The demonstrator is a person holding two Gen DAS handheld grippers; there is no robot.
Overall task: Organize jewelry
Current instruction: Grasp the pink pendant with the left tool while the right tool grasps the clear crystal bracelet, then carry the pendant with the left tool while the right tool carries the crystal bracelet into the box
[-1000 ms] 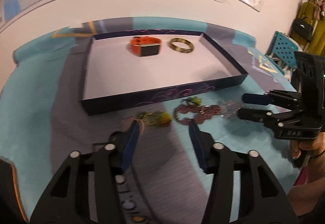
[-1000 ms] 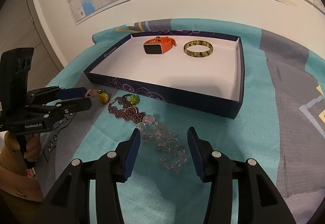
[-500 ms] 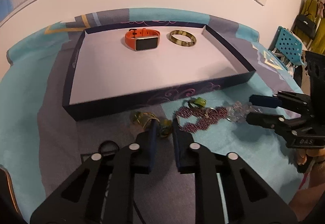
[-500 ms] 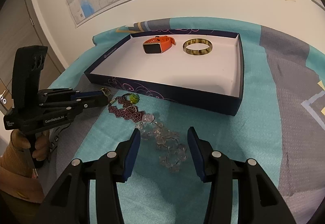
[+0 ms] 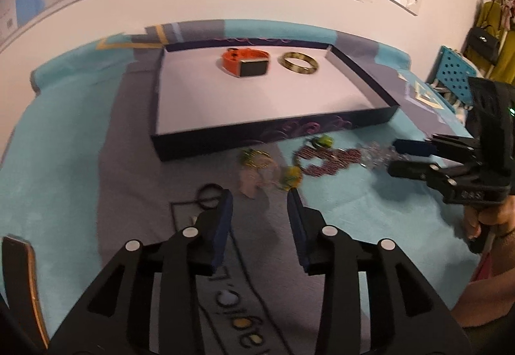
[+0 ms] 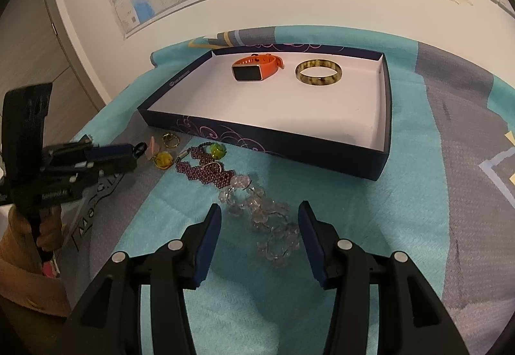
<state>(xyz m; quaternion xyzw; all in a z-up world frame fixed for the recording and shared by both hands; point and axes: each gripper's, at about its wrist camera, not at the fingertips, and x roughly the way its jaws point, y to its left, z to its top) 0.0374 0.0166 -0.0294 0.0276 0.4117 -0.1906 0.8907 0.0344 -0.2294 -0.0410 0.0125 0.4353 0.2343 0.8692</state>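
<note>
1. Since half a second ago the left gripper [image 5: 259,198] has spread its jaws apart again, empty, and the small pieces ahead of it lie loose on the cloth; the right gripper [image 6: 259,215] has kept its jaws apart, empty, over the clear bead bracelet [image 6: 264,219].
2. Nearest the right gripper, at 12 o'clock, the clear bead bracelet is probably light, floppy and slick; pinching across one strand seems safer than scooping the heap.
3. Just beyond, toward 11 o'clock, the dark red bead bracelet [image 6: 206,169] touches it; it is limp too, and may drag its neighbours along if lifted.
4. Ahead of the left gripper lie a pink earring [image 5: 249,182], a gold ring [image 5: 257,158] and yellow-green rings [image 5: 291,176]: tiny, hard, likely to skid under the pads.
5. Farthest, at 12 o'clock, the box [image 6: 384,116] holds only an orange watch [image 6: 254,68] and a bangle [image 6: 318,73], side by side and apart, at its far end.
</note>
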